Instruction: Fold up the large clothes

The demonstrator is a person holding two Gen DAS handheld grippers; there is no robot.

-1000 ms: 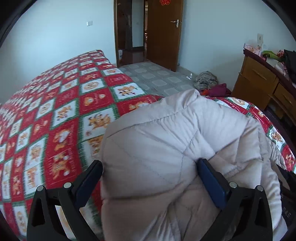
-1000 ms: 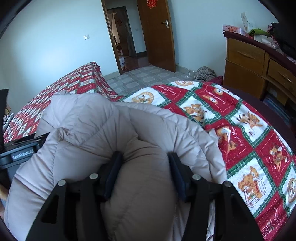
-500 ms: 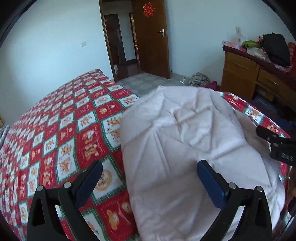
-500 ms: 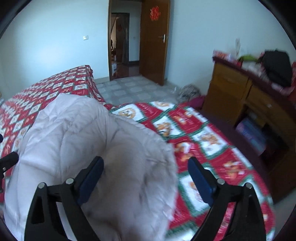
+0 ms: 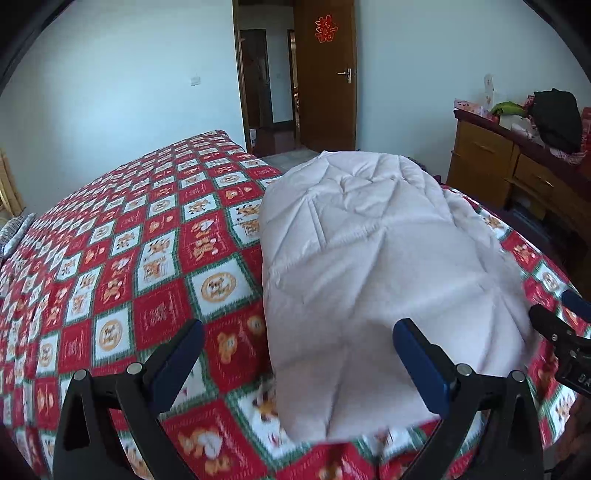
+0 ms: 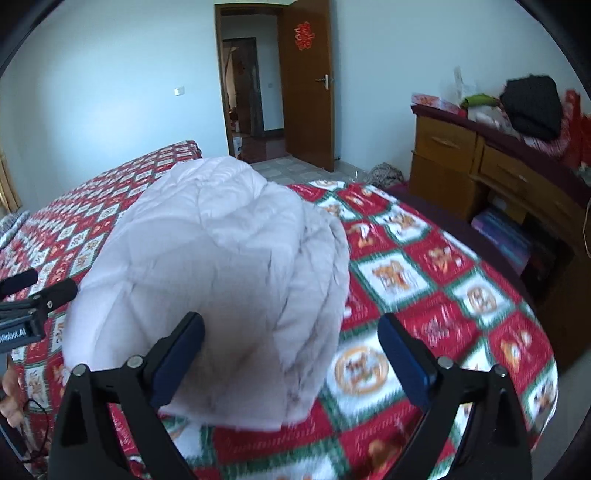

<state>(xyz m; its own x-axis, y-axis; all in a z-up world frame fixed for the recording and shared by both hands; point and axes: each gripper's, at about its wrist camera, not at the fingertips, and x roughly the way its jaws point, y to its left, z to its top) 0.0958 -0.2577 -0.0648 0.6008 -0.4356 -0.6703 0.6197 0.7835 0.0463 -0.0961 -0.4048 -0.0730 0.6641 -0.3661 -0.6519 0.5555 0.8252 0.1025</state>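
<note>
patterned bedspread (image 5: 155, 280) under folded white coat (image 5: 373, 258), left hand-held gripper (image 5: 297, 354) and right hand-held gripper (image 6: 291, 347) spread wide, empty, above it

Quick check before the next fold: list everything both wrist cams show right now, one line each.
quilted jacket: one, pale pinkish-white, folded on the bed
bedspread: one, red, white and green bear check, covering the bed
door: one, brown wood, open, far wall
paper decoration: one, red, on the door
dresser: one, brown wood, right wall
black clothing: one pile, on the dresser
wall switch: one, white, far wall
left gripper: open, above the jacket's near edge
right gripper: open, above the jacket's near edge
</note>
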